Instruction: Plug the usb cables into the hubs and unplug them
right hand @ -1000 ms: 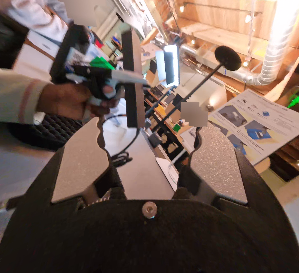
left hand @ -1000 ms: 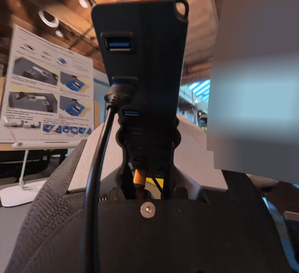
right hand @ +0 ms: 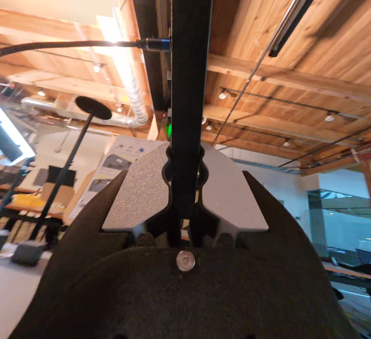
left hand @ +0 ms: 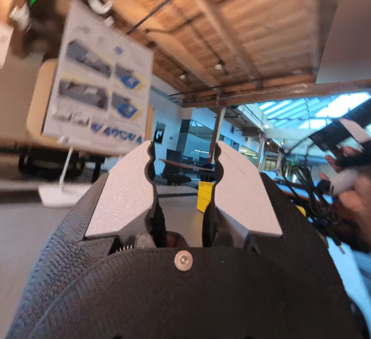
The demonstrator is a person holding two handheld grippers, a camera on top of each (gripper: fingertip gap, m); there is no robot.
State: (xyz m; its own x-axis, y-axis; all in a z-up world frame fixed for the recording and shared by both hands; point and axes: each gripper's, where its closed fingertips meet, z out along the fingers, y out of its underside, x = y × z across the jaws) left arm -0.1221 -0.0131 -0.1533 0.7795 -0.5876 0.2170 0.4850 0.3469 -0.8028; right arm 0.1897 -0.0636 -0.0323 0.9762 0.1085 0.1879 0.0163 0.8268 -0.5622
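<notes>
My right gripper [right hand: 185, 148] is shut on a black USB hub [right hand: 190, 68], which I see edge-on and upright, running up out of the frame. A braided dark cable [right hand: 60, 45] is plugged into the hub's left side by a metal plug [right hand: 154, 44]. My left gripper [left hand: 183, 148] is open and empty, its grey fingers [left hand: 128, 184] apart, above the grey table [left hand: 30, 239]. At the right edge of the left wrist view, a hand [left hand: 357, 199] holds the other gripper, blurred, with black cables [left hand: 309, 184] hanging beside it.
A printed poster on a white stand [left hand: 96, 96] is at the left; it also shows in the right wrist view [right hand: 112, 168]. A yellow box [left hand: 204, 197] sits beyond the left fingers. A black pole with a round disc [right hand: 93, 107] rises at the left.
The hub with its plugged cable has left my left gripper, which has opened. My right gripper, open before, is shut on the hub and tilted up toward the ceiling.
</notes>
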